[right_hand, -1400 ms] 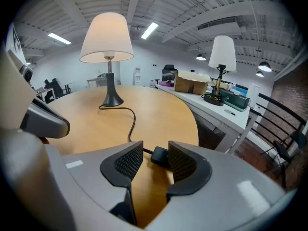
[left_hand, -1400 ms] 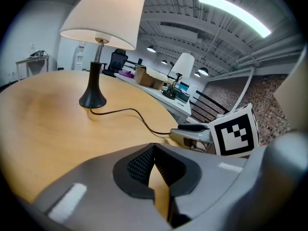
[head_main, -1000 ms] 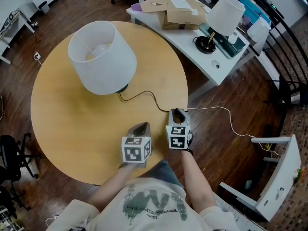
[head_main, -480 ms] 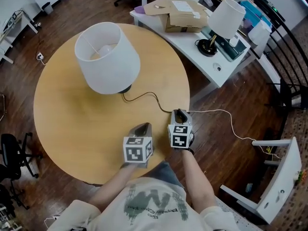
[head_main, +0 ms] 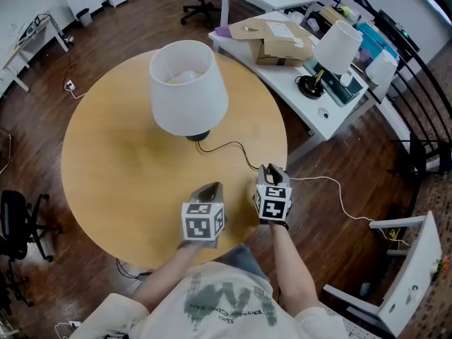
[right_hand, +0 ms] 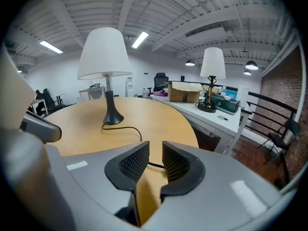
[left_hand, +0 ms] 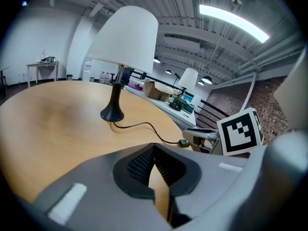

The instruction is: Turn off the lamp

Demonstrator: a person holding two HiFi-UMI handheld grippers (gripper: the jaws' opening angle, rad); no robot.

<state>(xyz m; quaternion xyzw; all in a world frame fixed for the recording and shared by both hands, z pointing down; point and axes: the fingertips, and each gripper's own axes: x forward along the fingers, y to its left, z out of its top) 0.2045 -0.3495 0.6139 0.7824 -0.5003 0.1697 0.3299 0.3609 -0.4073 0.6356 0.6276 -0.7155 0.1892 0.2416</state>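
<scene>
A lamp (head_main: pixel 188 90) with a white shade stands on the round wooden table (head_main: pixel 106 168); it also shows as lamp (left_hand: pixel 122 37) and lamp (right_hand: pixel 104 47). Its black cord (head_main: pixel 229 147) runs from the base to the table's near right edge. In the left gripper view a small inline switch (left_hand: pixel 183 142) lies on the cord just at the right gripper's tips. My right gripper (head_main: pixel 268 169) hangs over that spot. Its jaws are opening slightly, with nothing pressed between them, right gripper (right_hand: pixel 155 150). Beside it, my left gripper (head_main: pixel 209 187) is shut and empty, left gripper (left_hand: pixel 154 148).
A white desk (head_main: pixel 321 115) stands beyond the table at the right, with a second lamp (head_main: pixel 339 46) and a cardboard box (head_main: pixel 279 39). A black office chair (head_main: pixel 21 224) stands at the left and white furniture (head_main: pixel 402 260) at the lower right. The cord trails off to the floor.
The view has shifted, so the lamp and table sit further right and lower in the picture. Both grippers have lifted a little and stay side by side at the near edge.
</scene>
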